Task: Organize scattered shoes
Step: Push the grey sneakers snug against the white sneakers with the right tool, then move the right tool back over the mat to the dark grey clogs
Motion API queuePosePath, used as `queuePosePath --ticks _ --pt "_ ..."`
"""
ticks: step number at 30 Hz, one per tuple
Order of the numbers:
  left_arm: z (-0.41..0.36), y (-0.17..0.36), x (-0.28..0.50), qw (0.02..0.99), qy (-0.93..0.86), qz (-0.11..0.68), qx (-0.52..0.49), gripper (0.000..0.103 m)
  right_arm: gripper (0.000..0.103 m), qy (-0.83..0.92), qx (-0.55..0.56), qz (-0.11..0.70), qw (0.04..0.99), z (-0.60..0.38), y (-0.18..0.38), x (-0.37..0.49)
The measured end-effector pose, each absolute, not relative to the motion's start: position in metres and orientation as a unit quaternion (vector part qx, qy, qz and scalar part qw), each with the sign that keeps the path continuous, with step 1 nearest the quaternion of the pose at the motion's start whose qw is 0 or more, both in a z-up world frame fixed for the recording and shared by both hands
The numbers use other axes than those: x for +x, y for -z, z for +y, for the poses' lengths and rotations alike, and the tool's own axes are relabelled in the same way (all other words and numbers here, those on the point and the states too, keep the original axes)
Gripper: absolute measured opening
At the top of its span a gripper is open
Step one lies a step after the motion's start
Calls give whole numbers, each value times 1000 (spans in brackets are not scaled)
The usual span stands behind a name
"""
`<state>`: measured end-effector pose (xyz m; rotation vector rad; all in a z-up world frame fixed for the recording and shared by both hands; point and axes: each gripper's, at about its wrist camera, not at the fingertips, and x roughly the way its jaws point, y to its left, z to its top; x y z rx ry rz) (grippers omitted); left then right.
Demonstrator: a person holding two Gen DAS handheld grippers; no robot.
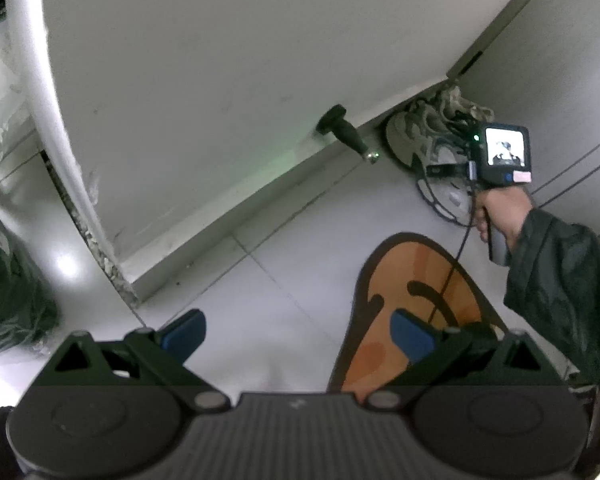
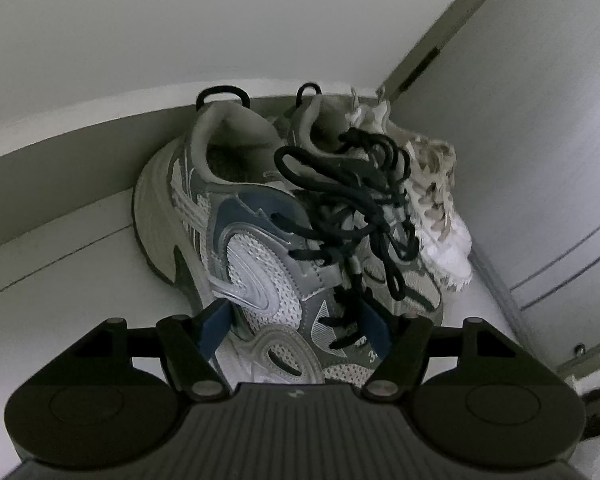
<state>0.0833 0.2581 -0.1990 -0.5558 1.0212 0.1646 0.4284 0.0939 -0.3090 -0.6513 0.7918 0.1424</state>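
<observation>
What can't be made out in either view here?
- Right wrist view: toe of the grey sneaker, hidden by the right gripper body.
- Right wrist view: most of the white shoe, behind the black laces.
- Left wrist view: orange mat, near end covered by the left gripper.
- Left wrist view: dark bag, cut off by the left edge.

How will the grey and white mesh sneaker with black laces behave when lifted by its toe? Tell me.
The grey and white mesh sneaker probably flexes where the right gripper straddles it. Its chunky heel looks likely to sag downward. The loose black laces will probably dangle and may snag the neighbouring shoe.
</observation>
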Motion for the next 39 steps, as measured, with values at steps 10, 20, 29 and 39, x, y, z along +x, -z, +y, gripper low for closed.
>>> queuePosePath --ticks 10,20,29,39 --pt "263 190 81 848 -80 475 -224 100 72 -50 -208 388 897 91 261 411" --pt "242 195 77 861 -7 462 -213 100 69 -35 -170 379 909 64 206 361" --pt "242 188 57 871 38 427 -240 100 69 -41 -202 400 893 48 163 288" --pt "249 185 42 876 48 397 -270 100 65 -49 -228 477 848 35 134 231"
